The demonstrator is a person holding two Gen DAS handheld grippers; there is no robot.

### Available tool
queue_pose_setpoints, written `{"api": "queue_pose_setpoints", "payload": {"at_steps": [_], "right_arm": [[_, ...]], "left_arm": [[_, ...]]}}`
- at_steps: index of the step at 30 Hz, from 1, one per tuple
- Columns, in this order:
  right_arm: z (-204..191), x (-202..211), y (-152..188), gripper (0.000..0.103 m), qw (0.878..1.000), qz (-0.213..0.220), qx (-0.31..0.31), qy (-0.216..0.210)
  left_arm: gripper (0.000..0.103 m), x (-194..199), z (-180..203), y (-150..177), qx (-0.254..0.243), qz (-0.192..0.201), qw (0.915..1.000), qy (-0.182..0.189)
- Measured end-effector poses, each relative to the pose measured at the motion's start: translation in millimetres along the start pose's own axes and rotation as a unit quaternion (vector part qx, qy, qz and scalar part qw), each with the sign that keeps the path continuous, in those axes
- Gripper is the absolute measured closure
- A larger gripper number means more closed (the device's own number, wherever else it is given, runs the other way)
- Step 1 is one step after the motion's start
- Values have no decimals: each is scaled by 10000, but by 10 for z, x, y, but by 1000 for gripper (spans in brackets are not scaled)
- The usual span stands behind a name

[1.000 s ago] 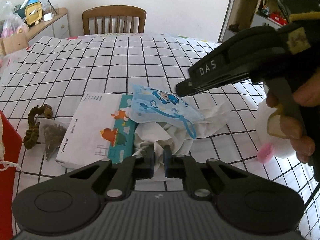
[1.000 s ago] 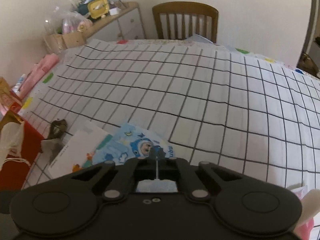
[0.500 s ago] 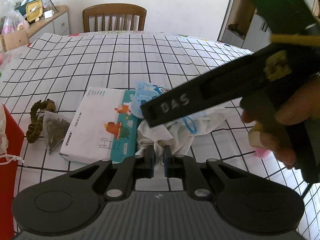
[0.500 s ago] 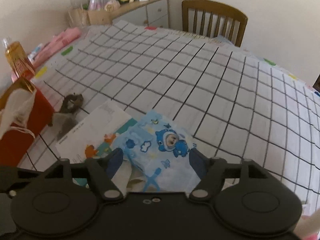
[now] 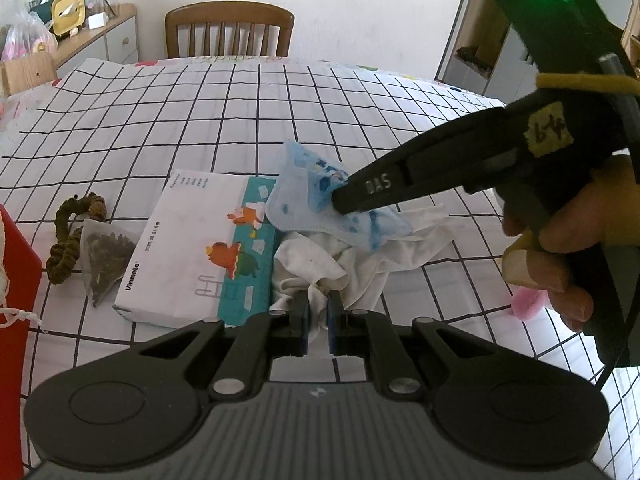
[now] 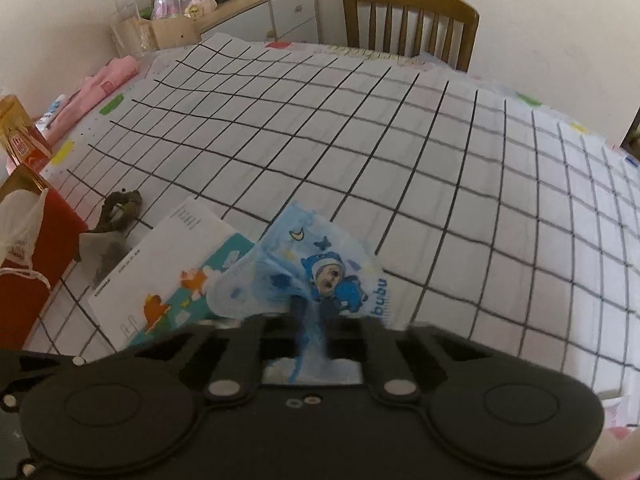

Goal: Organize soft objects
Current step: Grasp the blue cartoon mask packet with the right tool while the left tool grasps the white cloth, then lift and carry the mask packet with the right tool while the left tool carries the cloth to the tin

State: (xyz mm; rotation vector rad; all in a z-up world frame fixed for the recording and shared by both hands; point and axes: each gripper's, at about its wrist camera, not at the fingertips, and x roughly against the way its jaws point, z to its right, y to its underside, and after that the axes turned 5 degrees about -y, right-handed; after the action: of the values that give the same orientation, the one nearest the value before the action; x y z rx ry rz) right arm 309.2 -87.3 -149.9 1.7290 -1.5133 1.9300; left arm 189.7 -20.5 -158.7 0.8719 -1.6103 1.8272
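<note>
The blue cartoon-print mask (image 5: 320, 200) is sitting pinched at its middle between the jaws of your right gripper (image 5: 340, 204), bunched up and lifted partly off the heap beneath it; in the right wrist view the same blue cartoon-print mask (image 6: 320, 276) is running down between the closed tips of your right gripper (image 6: 312, 320), though that view is blurred, so how much of it is clamped is hard to judge. Under the mask, the crumpled white cloth (image 5: 340, 260) is lying on the checked tablecloth (image 5: 240, 120), and your left gripper (image 5: 318, 312) is clenching a fold of that cloth between nearly closed jaws. Your right hand (image 5: 560, 240) is wrapping around the handle at the right edge of the left wrist view. Just left of the cloth, touching it, the white and teal tissue pack (image 5: 200, 240) is lying flat. Further left, a tea bag (image 5: 104, 256) is resting against a brown scrunchie (image 5: 72, 232), and a red box (image 5: 16, 280) is standing at the table's left edge. A wooden chair (image 5: 230, 28) is standing at the far side.
</note>
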Motion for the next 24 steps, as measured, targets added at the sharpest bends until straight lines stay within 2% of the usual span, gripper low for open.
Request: {"api": "queue_pose_setpoints", "payload": {"at_steps": [5, 13, 24], "right_arm": [[11, 194, -17, 102, 9993, 363, -70, 66], [-11, 721, -26, 102, 9956, 876, -333, 36], [-177, 1259, 193, 102, 9920, 1166, -489, 32]], "left_arm": [[95, 48, -22, -19, 51, 64, 10000, 42], [95, 253, -120, -81, 136, 332, 9994, 24], [96, 857, -433, -209, 384, 819, 9958, 108]]}}
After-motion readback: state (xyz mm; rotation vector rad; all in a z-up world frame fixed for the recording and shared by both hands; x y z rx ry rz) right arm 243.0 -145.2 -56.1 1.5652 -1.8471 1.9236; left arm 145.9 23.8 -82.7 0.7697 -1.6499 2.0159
